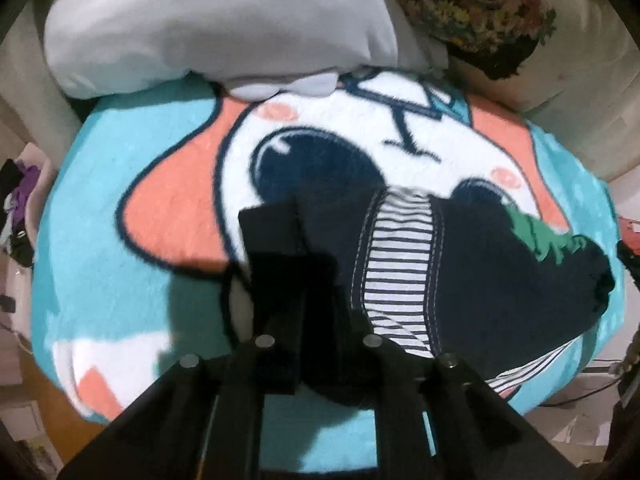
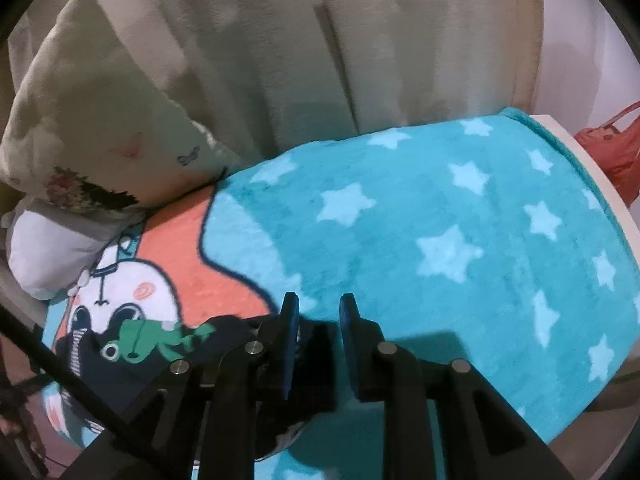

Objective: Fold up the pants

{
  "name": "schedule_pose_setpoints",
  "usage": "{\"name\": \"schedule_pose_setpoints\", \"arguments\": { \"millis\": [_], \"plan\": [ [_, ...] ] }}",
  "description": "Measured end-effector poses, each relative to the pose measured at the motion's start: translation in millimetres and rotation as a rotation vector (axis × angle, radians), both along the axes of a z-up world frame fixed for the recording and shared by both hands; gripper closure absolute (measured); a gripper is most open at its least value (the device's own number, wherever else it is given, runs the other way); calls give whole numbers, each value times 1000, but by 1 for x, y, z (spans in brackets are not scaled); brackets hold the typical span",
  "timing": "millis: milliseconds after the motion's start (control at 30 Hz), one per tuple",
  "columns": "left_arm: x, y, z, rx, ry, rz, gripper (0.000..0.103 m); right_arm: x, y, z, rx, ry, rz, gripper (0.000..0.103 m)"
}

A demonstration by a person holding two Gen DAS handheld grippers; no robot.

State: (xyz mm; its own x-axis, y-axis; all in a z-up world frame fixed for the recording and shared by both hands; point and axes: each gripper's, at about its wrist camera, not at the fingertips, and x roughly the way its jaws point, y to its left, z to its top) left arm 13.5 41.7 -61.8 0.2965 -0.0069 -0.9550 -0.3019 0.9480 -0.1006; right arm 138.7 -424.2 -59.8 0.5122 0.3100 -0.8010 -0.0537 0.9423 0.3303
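Note:
Small navy pants lie crumpled on a teal cartoon blanket, with a striped lining turned out and a green frog print at the right. My left gripper points steeply down at the pants' left edge. One black finger shows and the other is buried under navy cloth, so the jaws are closed on the fabric. In the right wrist view the pants and frog print sit low on the left. My right gripper stands open just right of them, with starred blanket in the gap.
A pale grey pillow and a flowered pillow lie at the blanket's far end. Behind hangs a beige curtain. A red bag sits past the right edge. Clothes are piled off the left side.

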Motion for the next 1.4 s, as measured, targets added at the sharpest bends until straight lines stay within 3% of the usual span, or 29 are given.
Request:
{"name": "schedule_pose_setpoints", "arguments": {
  "millis": [167, 267, 400, 500, 600, 667, 767, 833, 900, 967, 1100, 1167, 1300, 1400],
  "plan": [
    [-15, 3, -2, -7, 35, 27, 93, -20, 21, 11, -17, -42, 18, 79],
    [-18, 9, -7, -29, 32, 29, 89, -30, 43, 13, 54, -50, 74, 67],
    [-20, 7, -5, -8, 33, -21, 88, -33, 88, -6, 130, 9, 200, 66],
    [-21, 4, -8, 8, 19, -34, 88, -25, 107, -27, 124, 56, 228, 66],
    [-20, 2, -8, 21, 5, -56, 87, -8, 95, -53, 33, 105, 133, 68],
    [-26, 7, -6, -13, -8, -58, 83, 1, 71, -61, 82, 131, 55, 80],
    [-41, 28, 4, -93, -40, -31, 71, 0, 40, -46, 137, 98, -55, 77],
    [-52, 40, 13, -118, -56, -23, 70, -6, 23, -32, 144, 62, -109, 68],
    [-58, 45, 22, -112, -67, -36, 70, -14, 8, -21, 96, 37, -170, 50],
    [-56, 41, 34, -134, -86, -86, 70, -24, -6, -16, 94, 31, -204, 49],
    [-23, 3, 51, -187, -116, -233, 68, -52, -26, -15, 145, 47, -228, 49],
    [7, -30, 54, -233, -131, -328, 63, -65, -26, -18, 167, 57, -216, 49],
    [72, -118, 51, -341, -118, -512, 57, -79, -20, -30, 216, 86, -168, 48],
    [115, -184, 38, -369, -82, -633, 56, -80, -14, -41, 248, 110, -143, 48]
  ]
}}
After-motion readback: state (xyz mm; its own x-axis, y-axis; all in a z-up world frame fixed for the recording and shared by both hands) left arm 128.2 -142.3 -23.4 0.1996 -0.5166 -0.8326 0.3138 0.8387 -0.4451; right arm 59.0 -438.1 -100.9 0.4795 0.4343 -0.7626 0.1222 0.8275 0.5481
